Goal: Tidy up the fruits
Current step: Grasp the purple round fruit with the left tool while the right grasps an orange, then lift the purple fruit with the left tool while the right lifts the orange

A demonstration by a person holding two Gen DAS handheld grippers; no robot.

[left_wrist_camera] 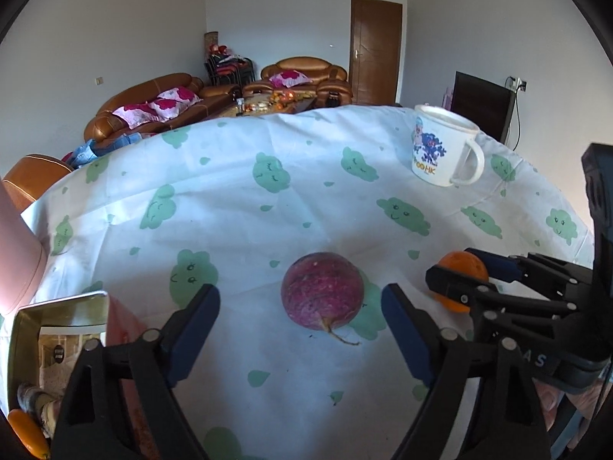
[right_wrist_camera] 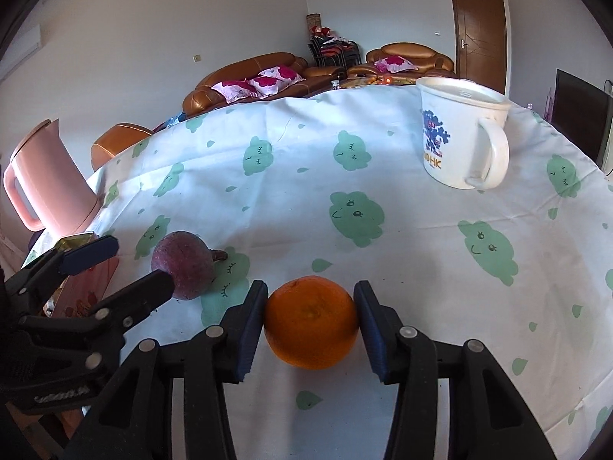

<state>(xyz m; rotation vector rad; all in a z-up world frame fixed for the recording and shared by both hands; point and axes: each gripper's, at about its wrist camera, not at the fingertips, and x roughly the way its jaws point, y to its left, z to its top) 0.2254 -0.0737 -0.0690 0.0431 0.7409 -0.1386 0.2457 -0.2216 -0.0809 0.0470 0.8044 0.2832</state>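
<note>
Right gripper clamped on the orange: both blue pads touch its sides, left pad on the left flank, right pad on the right flank. The orange sits on the tablecloth, near the front edge of the table.

Left gripper is wide apart, holding nothing. The purple fruit lies between its 2 fingers with a clear gap on each side, no pad touching it. Fruit rests on the cloth, stem pointing toward the camera in the left wrist view.

The 2 fruits are near each other, purple one left of the orange, not touching. In the right wrist view 1 finger of the left gripper sits in front of the purple fruit's lower left; cannot tell contact there.

White mug with a blue print stands upright at the far right of the cloth, well apart from both fruits. Pink jug at the left edge. Metal tin at lower left, beside the left gripper.
</note>
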